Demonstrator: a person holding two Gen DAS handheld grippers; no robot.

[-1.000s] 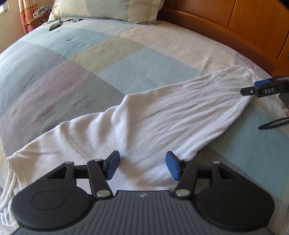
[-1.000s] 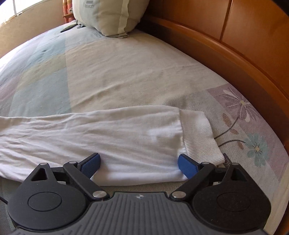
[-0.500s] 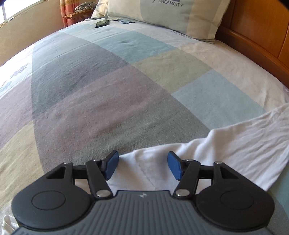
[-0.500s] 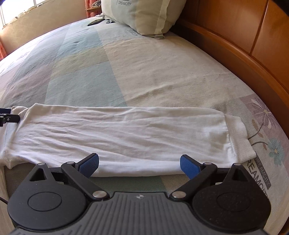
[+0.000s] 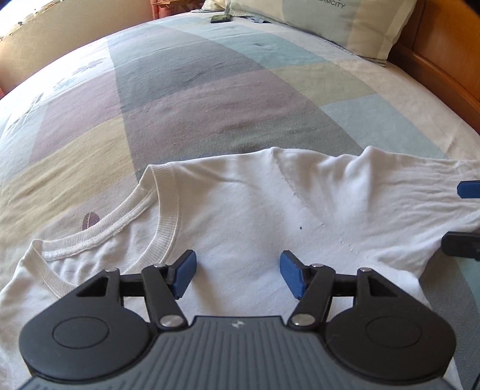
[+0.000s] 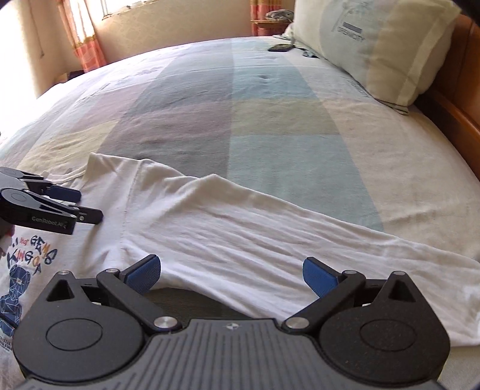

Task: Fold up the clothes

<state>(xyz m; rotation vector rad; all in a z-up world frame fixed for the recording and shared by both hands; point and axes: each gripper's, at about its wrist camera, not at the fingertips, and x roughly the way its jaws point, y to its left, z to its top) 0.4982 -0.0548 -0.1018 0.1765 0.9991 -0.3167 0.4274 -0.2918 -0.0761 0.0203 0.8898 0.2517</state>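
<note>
Left wrist view: the left gripper [image 5: 237, 274] sits low over the white shirt [image 5: 255, 216], pointing down at the shoulder area just right of the collar [image 5: 168, 207]. Its jaws are partway apart and opening, blue pads clear of the cloth, nothing pinched (fabric lies under the gap, that's all). The shirt lies flat on the bedspread [image 5: 195, 99], collar at about 9 o'clock, sleeve [image 5: 420, 186] running off to 3 o'clock, where the right gripper [image 5: 465, 219] pokes in at the edge. A pillow [image 5: 330, 21] is up at 1 o'clock.

Right wrist view: the right gripper [image 6: 231, 274] hangs over the sleeve [image 6: 255, 237], jaws as wide as they go and opening, holding nothing. The sleeve stretches from 9 to 4 o'clock across the bedspread [image 6: 255, 114]. The left gripper [image 6: 75, 207] is at 9 o'clock over the shirt's [image 6: 105, 255] body, near a colourful print [image 6: 27, 258]. The pillow [image 6: 375, 45] and headboard [image 6: 462, 120] sit around 2 o'clock.
</note>
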